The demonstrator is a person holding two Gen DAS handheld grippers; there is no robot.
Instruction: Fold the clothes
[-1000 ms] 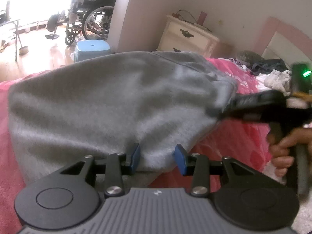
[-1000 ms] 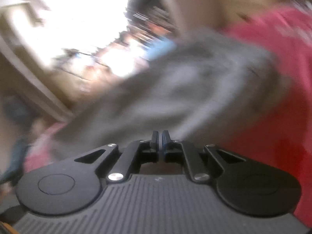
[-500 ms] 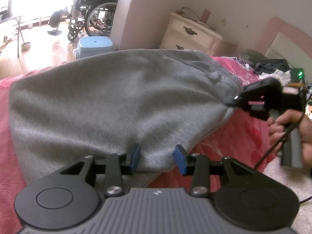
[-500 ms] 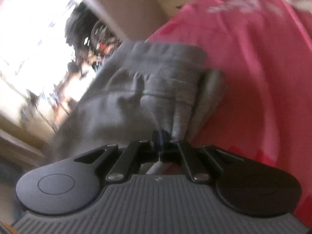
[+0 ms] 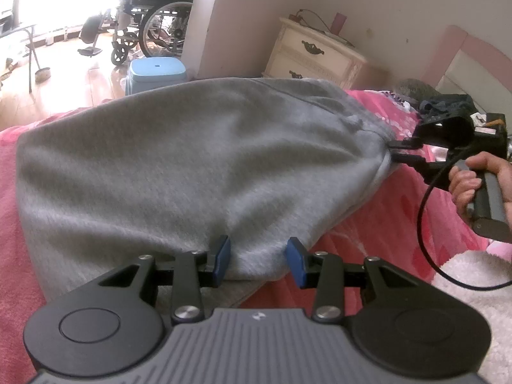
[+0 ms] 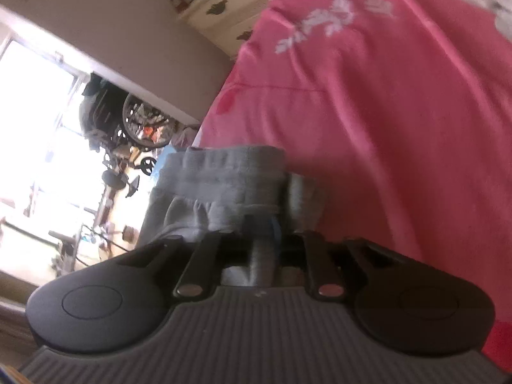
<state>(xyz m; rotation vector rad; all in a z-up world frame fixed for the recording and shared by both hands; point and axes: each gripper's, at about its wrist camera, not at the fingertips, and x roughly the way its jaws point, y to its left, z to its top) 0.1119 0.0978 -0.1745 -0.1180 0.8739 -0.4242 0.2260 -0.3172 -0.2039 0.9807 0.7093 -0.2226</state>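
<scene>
A grey fleece garment [image 5: 192,166] lies spread over the pink bed cover [image 5: 384,224]. My left gripper [image 5: 258,260] is open, its blue pads either side of the garment's near hem, which lies between them. My right gripper [image 5: 392,150] is at the garment's far right end, its jaws narrowly apart around the ribbed band. In the right wrist view the grey band [image 6: 224,172] is bunched between the fingers of the right gripper [image 6: 265,240], which grip it.
A cream nightstand [image 5: 316,54] stands by the wall behind the bed. A blue stool [image 5: 156,72] and a wheelchair [image 5: 150,22] are on the wooden floor. Dark clothes [image 5: 444,105] lie near the pink headboard [image 5: 473,51]. A white fluffy fabric [image 5: 480,275] is at right.
My right gripper has drawn the garment's band end to the right and lower, stretching the cloth. The left gripper has stayed open at the near hem.
</scene>
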